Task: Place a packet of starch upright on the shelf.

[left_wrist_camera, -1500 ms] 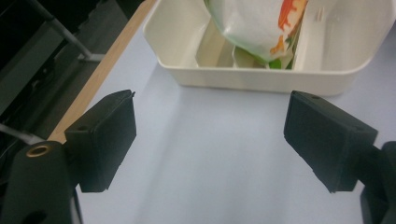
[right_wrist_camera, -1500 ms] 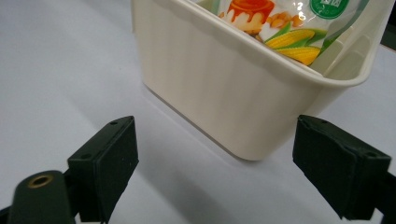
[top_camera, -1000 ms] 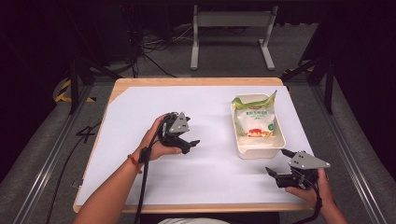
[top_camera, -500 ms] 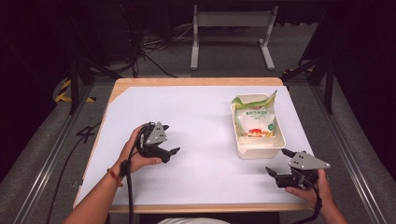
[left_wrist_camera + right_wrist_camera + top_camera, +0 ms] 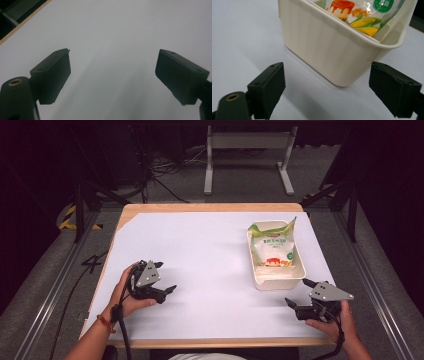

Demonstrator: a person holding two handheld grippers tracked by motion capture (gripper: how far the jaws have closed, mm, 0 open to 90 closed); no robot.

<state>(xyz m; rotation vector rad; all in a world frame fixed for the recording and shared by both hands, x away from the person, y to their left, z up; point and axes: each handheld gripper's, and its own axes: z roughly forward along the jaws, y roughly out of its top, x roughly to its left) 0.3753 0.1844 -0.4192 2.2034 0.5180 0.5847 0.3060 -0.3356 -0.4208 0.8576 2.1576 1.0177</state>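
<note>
A cream plastic tub point(image 5: 278, 277) point(image 5: 332, 52) stands at the right of the white table top. Inside it lies a white and green snack bag point(image 5: 272, 247) point(image 5: 359, 15) printed with a pudding and corn. My right gripper point(image 5: 299, 295) point(image 5: 325, 90) rests near the front right edge, just below the tub, open and empty, its jaws pointing at the tub's near wall. At the front left, my left gripper point(image 5: 166, 279) point(image 5: 112, 75) is held in a hand, open with nothing between its jaws, over bare white table.
The white sheet point(image 5: 200, 250) covers most of the wooden table point(image 5: 200, 207), whose edge shows at the back and left. Beyond the far edge, a grey metal stand point(image 5: 247, 142) and cables point(image 5: 165, 170) are on the dark floor.
My left gripper has drawn back toward the front left of the table, away from the middle. The right gripper, the tub and the bag have stayed put.
</note>
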